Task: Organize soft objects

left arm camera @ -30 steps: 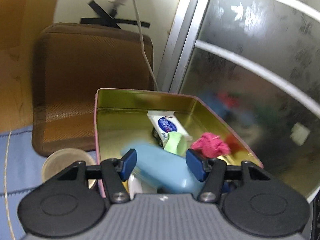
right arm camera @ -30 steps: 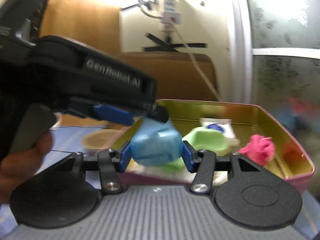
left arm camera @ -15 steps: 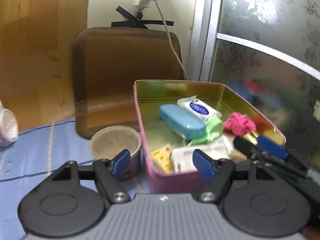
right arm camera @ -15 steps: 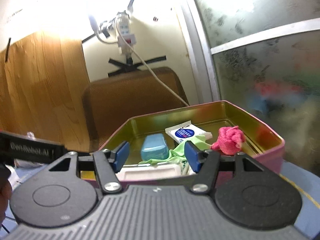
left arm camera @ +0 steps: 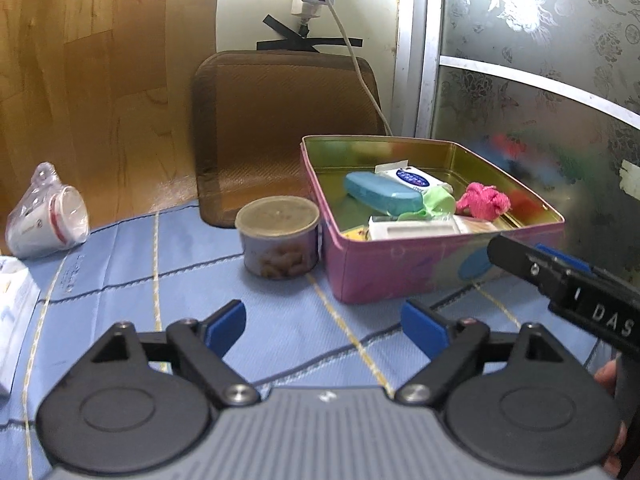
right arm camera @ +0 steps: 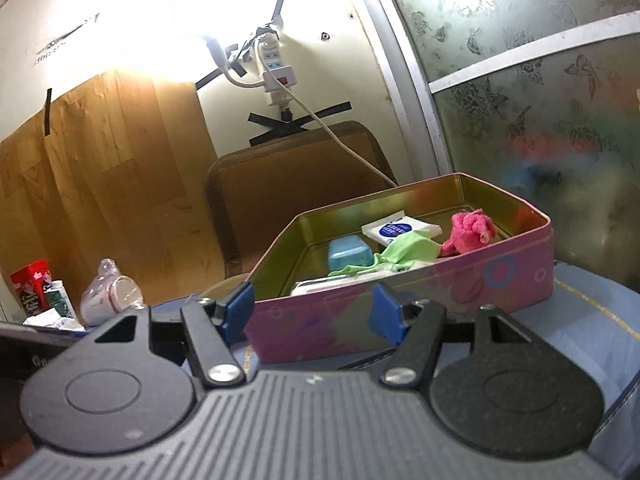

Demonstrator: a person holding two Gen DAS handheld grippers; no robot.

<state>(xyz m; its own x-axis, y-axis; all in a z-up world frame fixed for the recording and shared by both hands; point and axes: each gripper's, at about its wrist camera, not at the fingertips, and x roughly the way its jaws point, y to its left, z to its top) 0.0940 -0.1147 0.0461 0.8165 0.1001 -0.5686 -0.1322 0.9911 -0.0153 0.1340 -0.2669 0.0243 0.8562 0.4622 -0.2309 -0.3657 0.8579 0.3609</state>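
Evidently sorted: the blue case (left arm camera: 382, 198), green cloth (left arm camera: 438, 204) and pink cloth (left arm camera: 482, 204) lie inside the tin (left arm camera: 400, 268) — walls contain them. Left gripper (left arm camera: 322, 330) and right gripper (right arm camera: 312, 312), both spread and empty, hover outside it.

1. Blue quilted cloth (left arm camera: 120, 272) with yellow and dark stitch lines, covering the surface.
2. Lidded can (left arm camera: 278, 236), upright on the cloth.
3. Brown cushion (left arm camera: 280, 120) leaning against the wall behind the can.
4. Cup in clear plastic wrap (left arm camera: 46, 214), on its side, far left by the wood panel (left arm camera: 100, 80).
5. White power strip (right arm camera: 276, 76) on the wall above crossed black tape (right arm camera: 296, 124); white cord hanging down over the cushion.
6. Frosted patterned glass door (left arm camera: 540, 60) at right.
7. Red container (right arm camera: 34, 286) at far left edge, right view.
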